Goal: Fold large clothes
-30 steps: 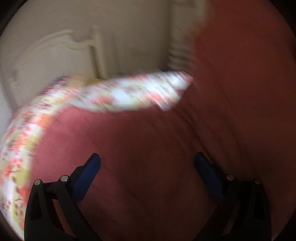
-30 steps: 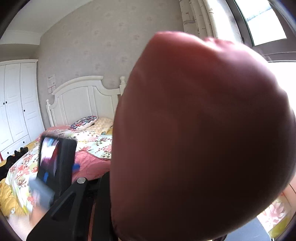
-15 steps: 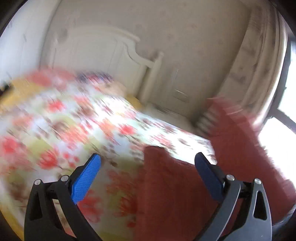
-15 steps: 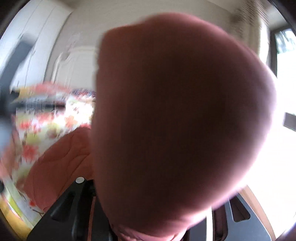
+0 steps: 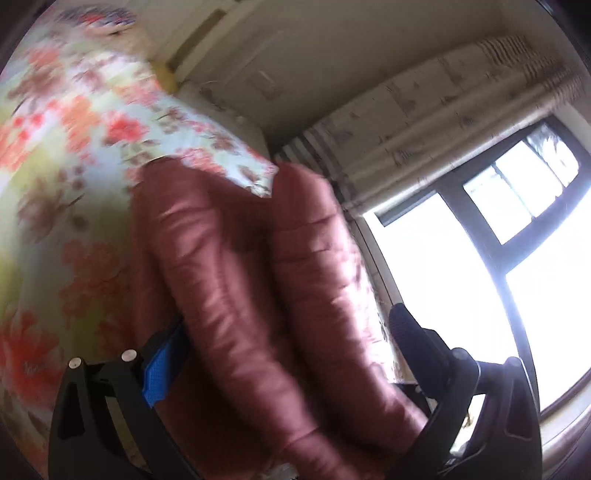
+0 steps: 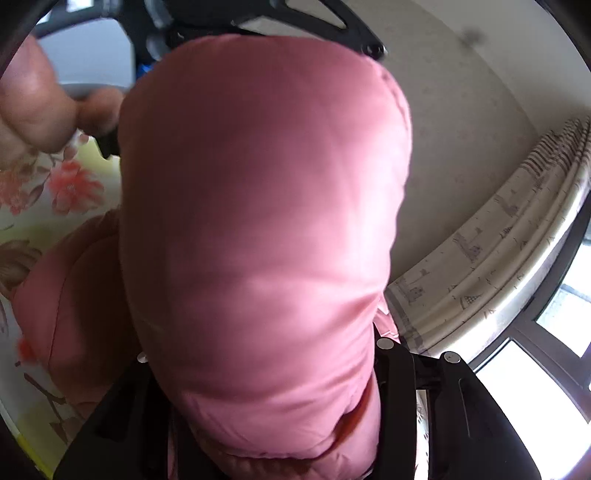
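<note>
Pink padded jacket [image 6: 258,229] hides the clamping right gripper [image 6: 266,369], its jaws just easing; left gripper [image 5: 284,343] wide.

Left wrist view: the padded, quilted pink-red jacket [image 5: 229,280], a second ago filling the picture, now runs as two puffy rolls from 6 toward 12 o'clock between the wide-spread blue pads of the left claw [image 5: 284,354]. The flower-printed bedspread [image 5: 70,177] has swung to 9 o'clock; a bright dark-framed window [image 5: 480,258] has entered at 3 o'clock. Right wrist view: the right claw [image 6: 266,373] has rolled, its jaws have just been opening with jacket fabric [image 6: 258,221] between them, and the left claw's black frame [image 6: 258,22] now appears at 12 o'clock.
</note>
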